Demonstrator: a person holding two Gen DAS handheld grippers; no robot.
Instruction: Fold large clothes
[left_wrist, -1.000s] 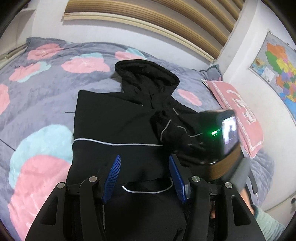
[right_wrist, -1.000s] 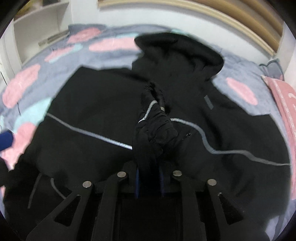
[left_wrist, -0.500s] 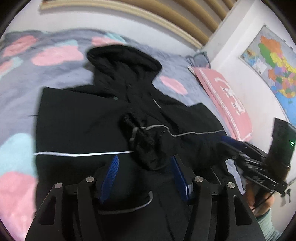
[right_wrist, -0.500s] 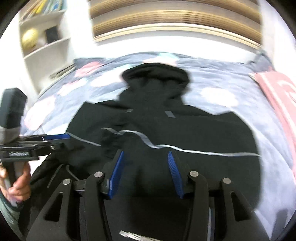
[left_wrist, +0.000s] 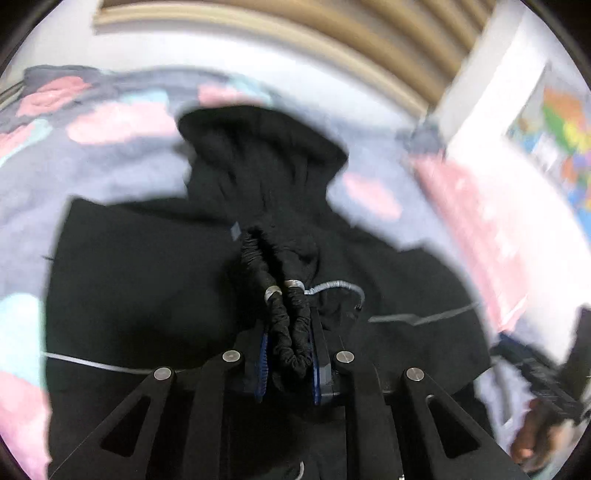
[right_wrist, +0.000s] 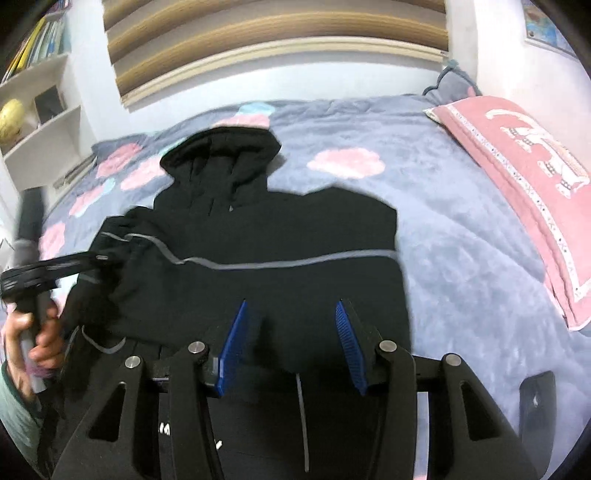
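My left gripper (left_wrist: 288, 354) is pinched tight on a bunched-up black sleeve (left_wrist: 284, 325). The sleeve sits squeezed between my two blue pads (left_wrist: 263, 365), and its end sticks out past my fingertips. A thin grey stripe (left_wrist: 332, 286) curls off the sleeve just past my fingers. From the other camera, my left gripper (right_wrist: 99, 258) shows on the far left side, with its tip at the edge of the jacket where the cloth is lifted a little.

The black hooded jacket (right_wrist: 295, 236) lies flat on the bed in front of both my grippers. Its hood (right_wrist: 221, 151) points away from me, far past my fingertips. A grey stripe (right_wrist: 295, 263) runs across the jacket from side to side.

My right gripper (right_wrist: 291, 339) is open wide. Its blue pads (right_wrist: 347, 339) are far apart and nothing is between them. It is over the near part of the jacket, and I cannot tell if it touches the cloth.

Under the jacket is a grey-blue blanket (right_wrist: 461, 258) with pink cloud shapes. A pink pillow (right_wrist: 524, 177) lies off to the right of my right fingers. A white shelf (right_wrist: 44, 122) stands far off to the left.
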